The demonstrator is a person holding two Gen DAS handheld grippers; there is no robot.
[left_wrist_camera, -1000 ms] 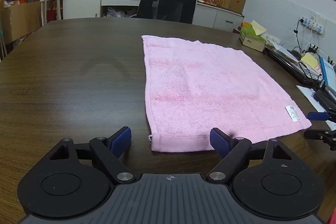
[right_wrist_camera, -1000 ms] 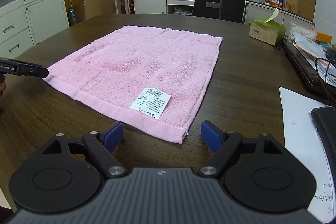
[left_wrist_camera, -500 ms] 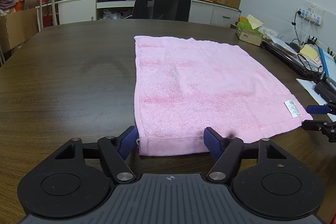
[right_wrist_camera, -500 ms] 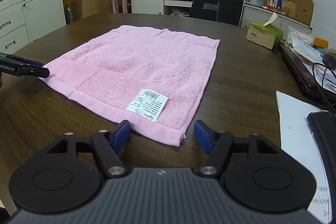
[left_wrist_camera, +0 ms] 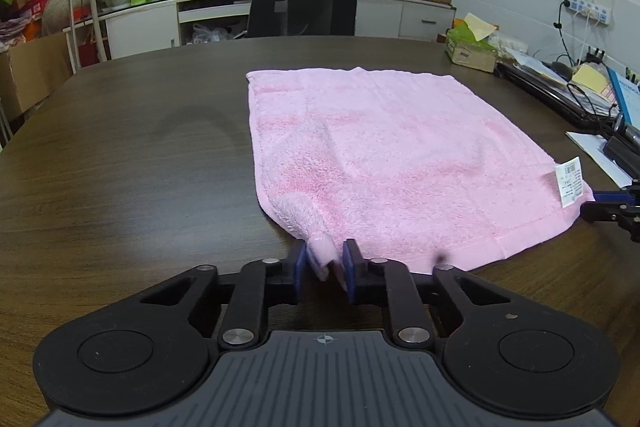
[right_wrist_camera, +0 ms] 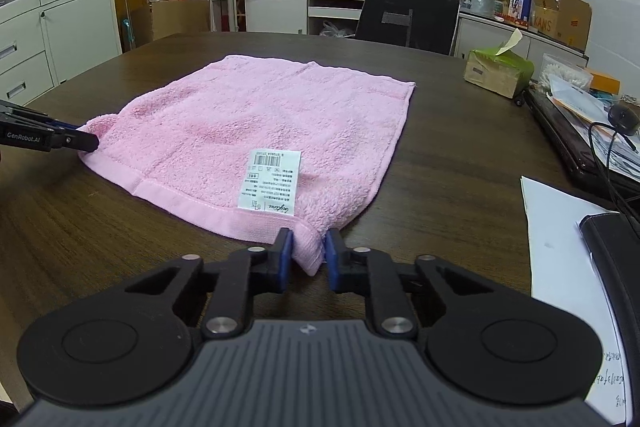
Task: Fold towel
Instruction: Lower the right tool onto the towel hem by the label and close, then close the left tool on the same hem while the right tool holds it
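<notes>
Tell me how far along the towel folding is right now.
Early stage. Done: the left tool and the right tool have each pinched a near corner of the pink towel. In hand: both corners bunched between the pads. Left: the towel lies flat on the table, no fold made yet.
</notes>
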